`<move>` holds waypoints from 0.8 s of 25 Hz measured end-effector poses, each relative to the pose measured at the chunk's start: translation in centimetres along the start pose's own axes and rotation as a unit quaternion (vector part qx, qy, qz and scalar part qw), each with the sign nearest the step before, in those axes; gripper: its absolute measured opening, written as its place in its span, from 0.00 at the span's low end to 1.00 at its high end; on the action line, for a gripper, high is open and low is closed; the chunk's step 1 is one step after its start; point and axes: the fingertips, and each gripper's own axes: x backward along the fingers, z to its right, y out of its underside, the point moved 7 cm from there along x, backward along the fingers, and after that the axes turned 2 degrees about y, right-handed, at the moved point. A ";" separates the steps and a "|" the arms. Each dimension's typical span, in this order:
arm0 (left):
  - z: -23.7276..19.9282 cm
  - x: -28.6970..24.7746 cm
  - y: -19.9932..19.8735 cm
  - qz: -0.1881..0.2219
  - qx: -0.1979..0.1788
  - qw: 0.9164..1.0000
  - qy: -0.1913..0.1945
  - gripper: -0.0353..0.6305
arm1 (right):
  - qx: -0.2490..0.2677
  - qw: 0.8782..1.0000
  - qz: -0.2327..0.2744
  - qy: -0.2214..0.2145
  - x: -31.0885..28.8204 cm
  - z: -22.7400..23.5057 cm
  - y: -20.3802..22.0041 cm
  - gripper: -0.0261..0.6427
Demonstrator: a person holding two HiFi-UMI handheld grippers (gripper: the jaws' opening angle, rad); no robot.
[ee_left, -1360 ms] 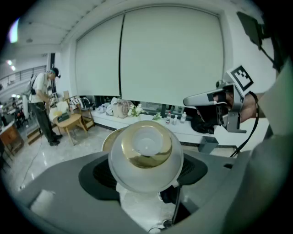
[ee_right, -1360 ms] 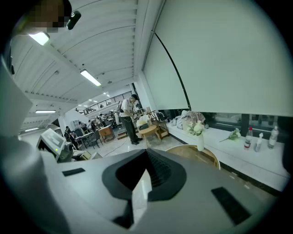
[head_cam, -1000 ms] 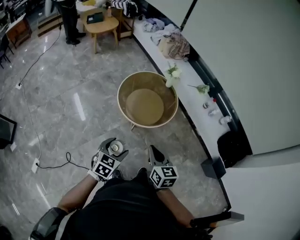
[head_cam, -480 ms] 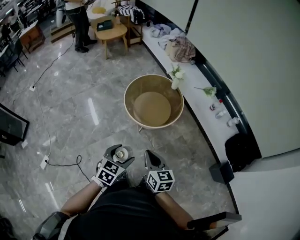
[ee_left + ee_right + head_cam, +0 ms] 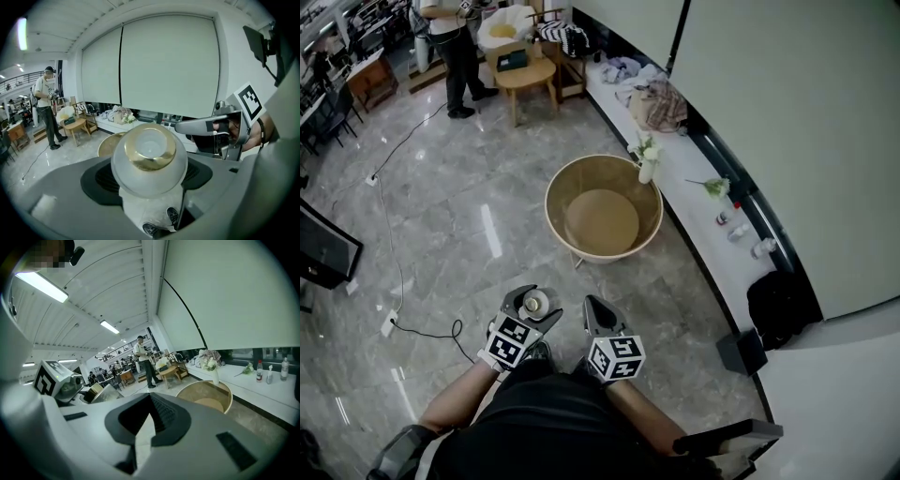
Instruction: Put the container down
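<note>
Left tool (image 5: 531,298): held low in front of the person, above the floor, jaws clamped on the container (image 5: 149,161).
Container: frosted round jar with a gold ring; the ringed end faces up and back toward the holder, long axis near upright, slightly tilted.
Right tool (image 5: 593,309): just beside the left one, jaws drawn together, nothing between them.
Floor (image 5: 441,225): glossy grey marble tiles, a black cable (image 5: 427,335) trailing across.
Round tub (image 5: 603,208): tan, open-topped, ahead of both tools, near the ledge.
Ledge (image 5: 698,230): white, under drawn blinds, carrying a flower vase (image 5: 646,167) and small bottles (image 5: 737,231).
Far end: small wooden table (image 5: 525,75), a person (image 5: 450,37) standing beside it.
</note>
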 end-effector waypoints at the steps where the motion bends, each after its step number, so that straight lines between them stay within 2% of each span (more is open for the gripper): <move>1: 0.2 0.1 -0.1 0.003 -0.001 1.000 -0.005 0.56 | 0.001 1.000 0.000 -0.002 0.2 0.2 -0.1 0.04; 10: 0.4 0.5 -0.1 0.007 0.014 0.999 -0.037 0.56 | 0.008 1.000 -0.004 -0.013 1.3 0.8 0.2 0.04; 20: -2.3 -1.7 0.2 -0.005 0.019 1.000 -0.015 0.56 | -0.004 1.000 -0.014 0.011 -1.2 1.8 0.0 0.04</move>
